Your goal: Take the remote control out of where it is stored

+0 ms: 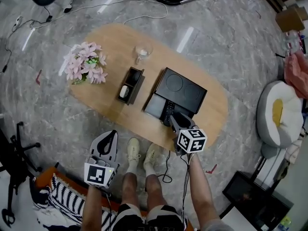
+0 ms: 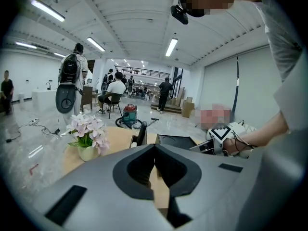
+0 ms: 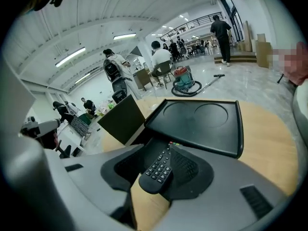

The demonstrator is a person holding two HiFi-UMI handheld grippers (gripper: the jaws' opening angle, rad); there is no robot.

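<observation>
right claw stood apart, unclamped; the remote lay between its jaws, nearer the right jaw, far end in the tray ahead; left claw was together, empty; risk: closing off-centre on the near end could pivot or drop the remote; a low pull could snag it on the tray rim.

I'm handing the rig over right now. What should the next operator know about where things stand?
Left gripper: fingers together, empty, held back short of the table.
Right gripper: fingers apart on either side of the remote control, not clamped on it.
Remote control: still lying in the open black box on the table.
Done: right gripper has reached the remote.
Left: close on it and lift it out of the box.
</observation>
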